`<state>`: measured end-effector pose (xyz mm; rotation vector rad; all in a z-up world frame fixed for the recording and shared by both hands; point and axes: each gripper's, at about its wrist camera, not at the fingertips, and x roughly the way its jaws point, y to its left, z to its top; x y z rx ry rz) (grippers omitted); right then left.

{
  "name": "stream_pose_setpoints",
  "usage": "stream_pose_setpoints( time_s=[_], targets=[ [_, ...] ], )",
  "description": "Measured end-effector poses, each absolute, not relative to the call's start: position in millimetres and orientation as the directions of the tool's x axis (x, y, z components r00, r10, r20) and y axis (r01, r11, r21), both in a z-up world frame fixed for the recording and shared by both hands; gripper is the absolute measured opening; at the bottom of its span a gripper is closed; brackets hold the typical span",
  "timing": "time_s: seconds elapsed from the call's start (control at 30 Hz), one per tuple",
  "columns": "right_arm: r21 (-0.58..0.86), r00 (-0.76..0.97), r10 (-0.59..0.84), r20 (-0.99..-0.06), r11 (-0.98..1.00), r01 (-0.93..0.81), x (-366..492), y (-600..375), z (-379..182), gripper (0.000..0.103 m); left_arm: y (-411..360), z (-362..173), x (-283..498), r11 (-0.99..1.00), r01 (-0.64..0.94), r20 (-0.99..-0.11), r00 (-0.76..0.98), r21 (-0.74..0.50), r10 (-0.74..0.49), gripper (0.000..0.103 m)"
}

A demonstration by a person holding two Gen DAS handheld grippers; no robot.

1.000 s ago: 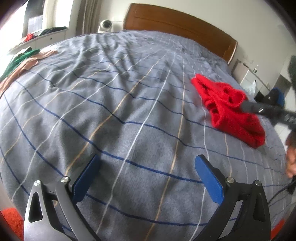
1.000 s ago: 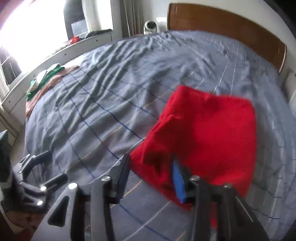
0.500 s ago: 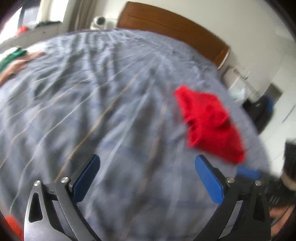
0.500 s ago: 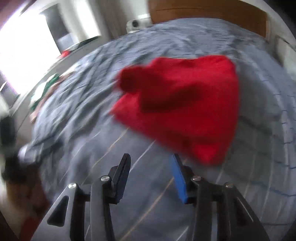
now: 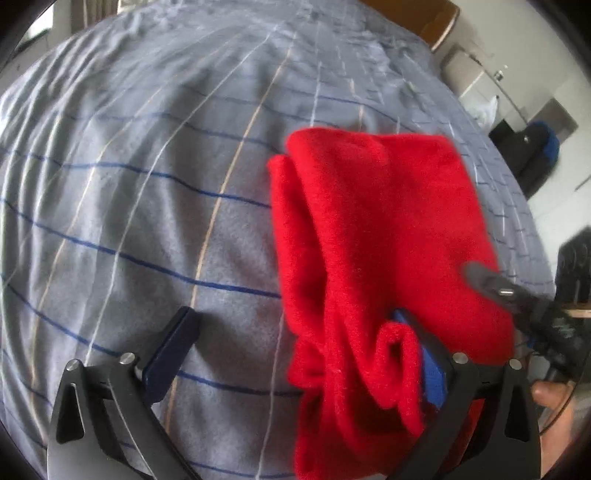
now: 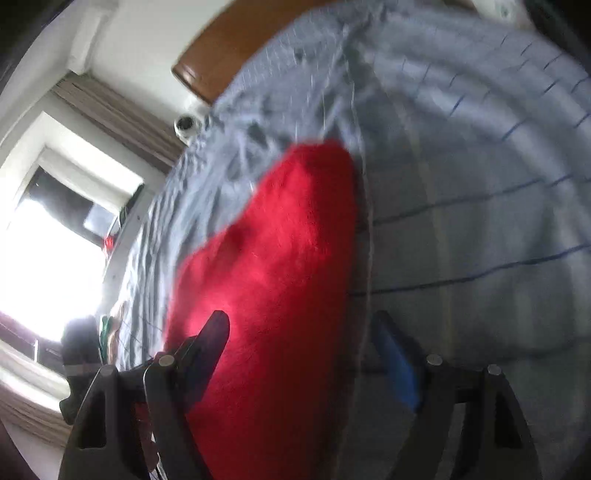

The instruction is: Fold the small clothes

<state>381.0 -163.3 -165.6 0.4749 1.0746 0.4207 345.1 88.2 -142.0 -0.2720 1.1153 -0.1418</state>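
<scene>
Right hand-held gripper (image 6: 299, 354), jaws opening astride the red knit garment (image 6: 273, 266), no longer clamped; left hand-held gripper (image 5: 295, 354) open, newly alongside the garment on the bed (image 5: 147, 184). Handover likely.

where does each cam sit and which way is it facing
Left wrist: on the left gripper, facing down the grey striped bedspread toward the wooden headboard; its open fingers show, plus the right gripper's tip.
Right wrist: on the right gripper, rolled, facing bed and window; its jaws are opening.
Both share the red knitted garment.
</scene>
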Motion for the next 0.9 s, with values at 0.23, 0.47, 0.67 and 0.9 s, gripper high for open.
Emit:
stream_pose_setpoints(
  time_s=[0.23, 0.47, 0.67, 0.9],
  targets=[
    [0.185, 0.614, 0.331, -0.717, 0.939, -0.290, 356, -99, -120, 0.029, 68, -104, 339, 0.958, 0.097, -0.806, 0.522, -0.271, -0.280, 0.023],
    [0.082, 0.780, 0.356, -0.515, 0.926, -0.368, 325, -82, -32, 0.029, 87, -42, 330, 0.937, 0.126, -0.679, 0.658, -0.327, -0.326, 0.024],
    [0.203, 0.638, 0.355, -0.683, 0.932, -0.301, 353, -90, -79, 0.045, 95, -113, 329, 0.986, 0.025, -0.842, 0.517, -0.164, -0.153, 0.052],
    [0.244, 0.621, 0.292, -0.727, 0.956, -0.163, 285, -144, -111, 0.089, 87, -74, 197, 0.989, -0.006, -0.632, 0.769, 0.150, 0.100, 0.103]
  ],
)
